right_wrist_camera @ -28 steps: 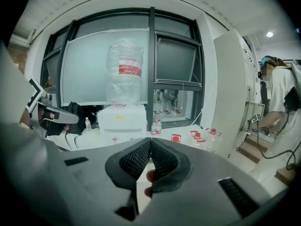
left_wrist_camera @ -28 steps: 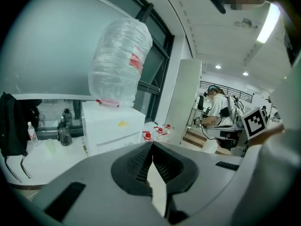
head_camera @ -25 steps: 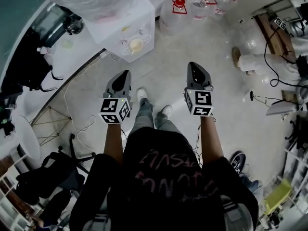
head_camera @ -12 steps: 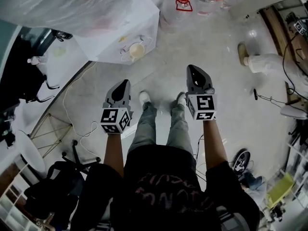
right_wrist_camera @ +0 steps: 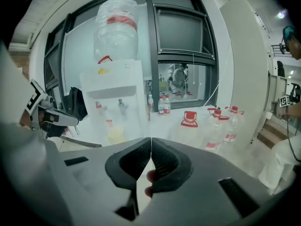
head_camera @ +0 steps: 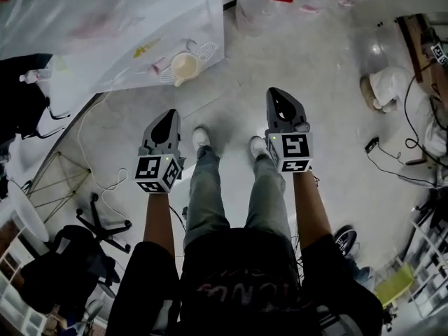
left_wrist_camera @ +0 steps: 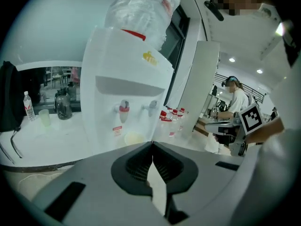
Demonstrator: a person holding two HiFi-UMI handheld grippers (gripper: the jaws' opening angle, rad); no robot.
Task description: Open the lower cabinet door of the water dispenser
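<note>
White water dispenser [left_wrist_camera: 127, 79] ahead: we are holding left gripper [head_camera: 170, 114] and right gripper [head_camera: 275, 93] closed, empty, seemingly short of it.

L gripper [head_camera: 169, 115] + R gripper [head_camera: 275, 94] = 2 | water dispenser [left_wrist_camera: 123, 81] x1; cup [head_camera: 185, 66] x1; floor jugs [right_wrist_camera: 189, 121] x3

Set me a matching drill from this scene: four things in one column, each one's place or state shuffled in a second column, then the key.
Things
1. cup
2. left gripper
3. red-capped jugs
4. big bottle

Place or state
A. standing on the floor beside the water dispenser
B. upside down on top of the water dispenser
C. shut and empty
D. sitting on the drip tray

Pairs: 1-D, 2-C, 3-A, 4-B
</note>
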